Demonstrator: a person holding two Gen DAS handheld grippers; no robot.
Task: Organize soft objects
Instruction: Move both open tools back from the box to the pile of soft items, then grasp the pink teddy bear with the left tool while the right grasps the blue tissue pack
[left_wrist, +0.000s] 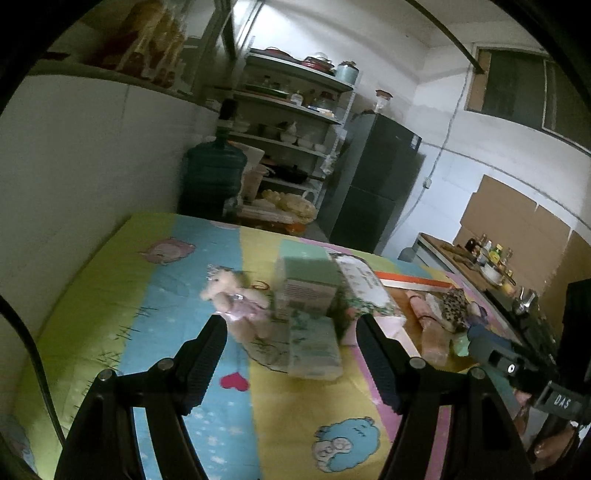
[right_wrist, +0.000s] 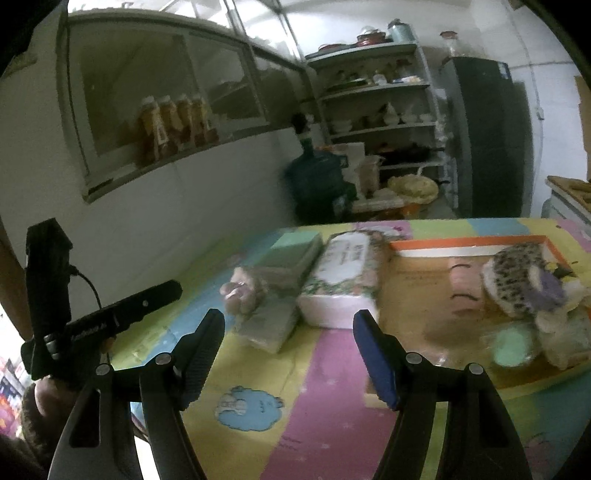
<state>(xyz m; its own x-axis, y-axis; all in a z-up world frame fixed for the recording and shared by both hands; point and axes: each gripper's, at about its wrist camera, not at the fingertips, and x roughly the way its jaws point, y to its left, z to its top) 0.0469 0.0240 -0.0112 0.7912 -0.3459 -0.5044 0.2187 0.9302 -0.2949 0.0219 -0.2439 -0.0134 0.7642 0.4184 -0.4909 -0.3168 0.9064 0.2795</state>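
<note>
Both grippers hang empty above the cartoon-print sheet, each with its fingers spread wide and nothing between them: the left gripper faces the loose items in the middle, the right gripper sits lower and nearer the tray. The step in hand looks like the reach for the next pickup, part-way through the sorting, since the orange-rimmed tray already carries a leopard-print soft piece, a pink roll and a pale green round thing, while several things lie outside it. Those are the small plush bear in a pink dress, lying on its side, a flat tissue pack just beside it, a green box standing behind, and a floral tissue pack just beside the tray's left edge. The bear lies closest to the left gripper's line, so the likely next move is for that gripper to drop toward it and centre the fingers on the body rather than a limb. The frames are motion-blurred, so whether the bear rests on the flat pack or merely against it is hard to tell; if it overlaps, the grasp should come from the free side, then carry right across the boxes to the tray
</note>
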